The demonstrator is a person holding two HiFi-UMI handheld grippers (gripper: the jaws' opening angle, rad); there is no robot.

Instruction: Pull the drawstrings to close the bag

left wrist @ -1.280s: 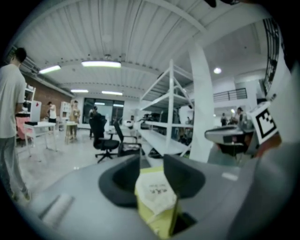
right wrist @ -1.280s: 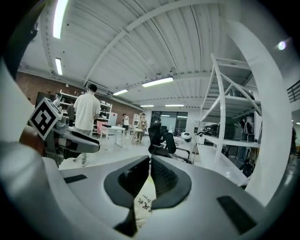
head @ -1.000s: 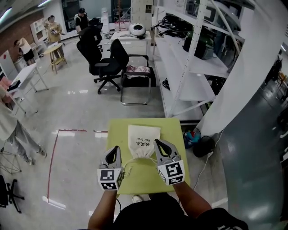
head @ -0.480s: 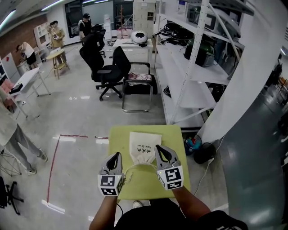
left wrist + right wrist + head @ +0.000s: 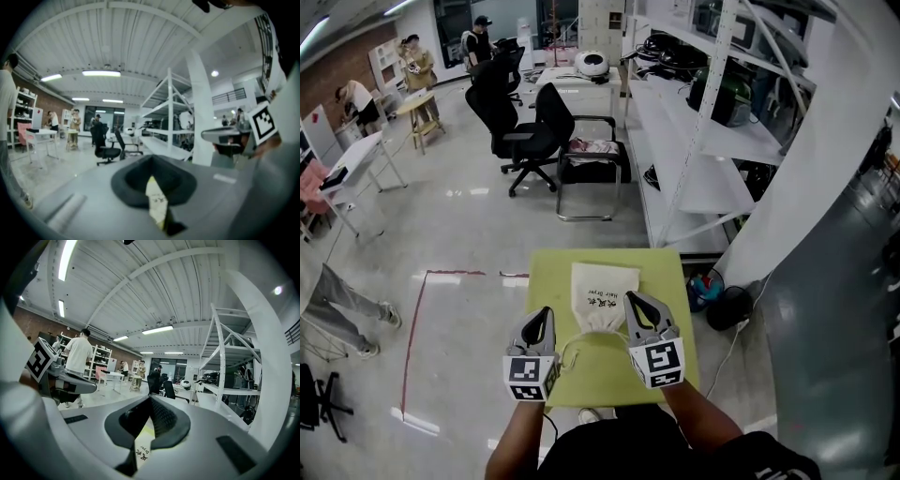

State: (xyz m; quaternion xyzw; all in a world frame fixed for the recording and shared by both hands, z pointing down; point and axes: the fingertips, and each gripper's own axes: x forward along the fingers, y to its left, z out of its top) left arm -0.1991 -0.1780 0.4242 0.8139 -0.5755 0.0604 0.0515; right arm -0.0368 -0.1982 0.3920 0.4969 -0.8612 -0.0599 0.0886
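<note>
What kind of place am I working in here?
Probably an open-plan lab or workshop office: tall white metal shelving loaded with equipment, black office chairs beside white desks, and red tape marked on the floor.

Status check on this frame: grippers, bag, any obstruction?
Left gripper shut, right gripper shut, flanking the drawstring bag. Bag flat on green table, neck gathered, cord loop slack. Nothing in the way.

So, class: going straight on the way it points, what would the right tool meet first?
Probably the white bag just ahead of the right tool, though it may pass above it; height is unclear.
</note>
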